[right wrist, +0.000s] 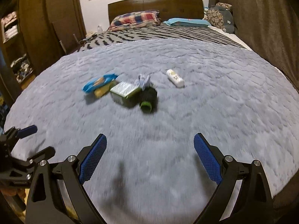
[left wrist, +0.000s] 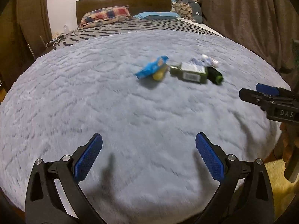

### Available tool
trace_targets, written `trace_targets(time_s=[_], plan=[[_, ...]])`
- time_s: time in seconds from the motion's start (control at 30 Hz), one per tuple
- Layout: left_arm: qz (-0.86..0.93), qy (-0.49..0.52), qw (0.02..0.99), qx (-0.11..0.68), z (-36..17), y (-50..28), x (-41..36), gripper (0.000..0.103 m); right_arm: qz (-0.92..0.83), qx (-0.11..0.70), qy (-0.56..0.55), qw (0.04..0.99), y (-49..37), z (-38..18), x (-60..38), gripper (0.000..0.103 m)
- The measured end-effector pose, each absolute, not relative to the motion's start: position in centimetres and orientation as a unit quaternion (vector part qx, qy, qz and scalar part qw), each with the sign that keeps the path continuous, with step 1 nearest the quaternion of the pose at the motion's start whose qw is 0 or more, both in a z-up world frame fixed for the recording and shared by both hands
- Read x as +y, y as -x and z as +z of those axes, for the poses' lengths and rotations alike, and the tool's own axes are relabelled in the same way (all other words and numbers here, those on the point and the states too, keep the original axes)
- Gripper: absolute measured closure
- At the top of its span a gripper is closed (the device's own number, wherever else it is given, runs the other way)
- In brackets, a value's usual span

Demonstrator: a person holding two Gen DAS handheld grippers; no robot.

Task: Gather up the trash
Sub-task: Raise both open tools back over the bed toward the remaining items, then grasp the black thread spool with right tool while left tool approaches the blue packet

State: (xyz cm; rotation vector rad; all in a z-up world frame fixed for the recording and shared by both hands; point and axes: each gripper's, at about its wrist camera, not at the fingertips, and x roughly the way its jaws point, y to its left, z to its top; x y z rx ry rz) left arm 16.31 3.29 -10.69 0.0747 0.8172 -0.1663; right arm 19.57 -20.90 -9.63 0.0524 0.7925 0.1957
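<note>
**A:** Both of your tools are empty right now. Your left gripper (left wrist: 149, 140) has its jaws spread wide over bare blanket (left wrist: 93, 93), and your right gripper (right wrist: 150, 140) is spread just as wide. Neither touches anything.

**B:** Where is the trash?

**A:** Ahead of you, mid-bed, in a cluster: a blue snack wrapper (right wrist: 100, 82) lying over a yellow piece (right wrist: 101, 91), a green carton (right wrist: 124, 93) just beside it, a dark green bottle (right wrist: 147, 99) touching the carton, and a crumpled blue-white scrap (right wrist: 143, 80) behind those 2. A white tube (right wrist: 175, 78) lies apart, to the right. (The frames are blurred, so I cannot read labels.)

**B:** How should I approach?

**A:** I'd say send your right gripper to the white tube first, since it is isolated. Come in low, straddle it across its narrow width, and close only once both pads flank it. The plush pile will likely give, so press lightly. I see no bin in either view; locate one before lifting.
</note>
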Motion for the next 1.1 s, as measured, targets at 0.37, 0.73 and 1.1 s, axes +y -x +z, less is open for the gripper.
trace_targets(time_s=[0.37,0.73,1.1], plan=[[-0.083,-0.04,0.914,0.394,-10.6,-20.2,2.7,0.008,0.084,0.41,0.002,0.908,-26.1,-11.7,-18.9,0.054],[-0.092,-0.04,0.918,0.383,-10.6,-24.4,2.0,0.01,0.085,0.426,-0.01,0.901,-29.0,-12.6,-19.1,0.064],[-0.095,-0.054,0.909,0.402,-11.2,-29.4,0.8,0.028,0.099,0.414,-0.025,0.905,-27.4,-11.9,-20.7,0.076]])
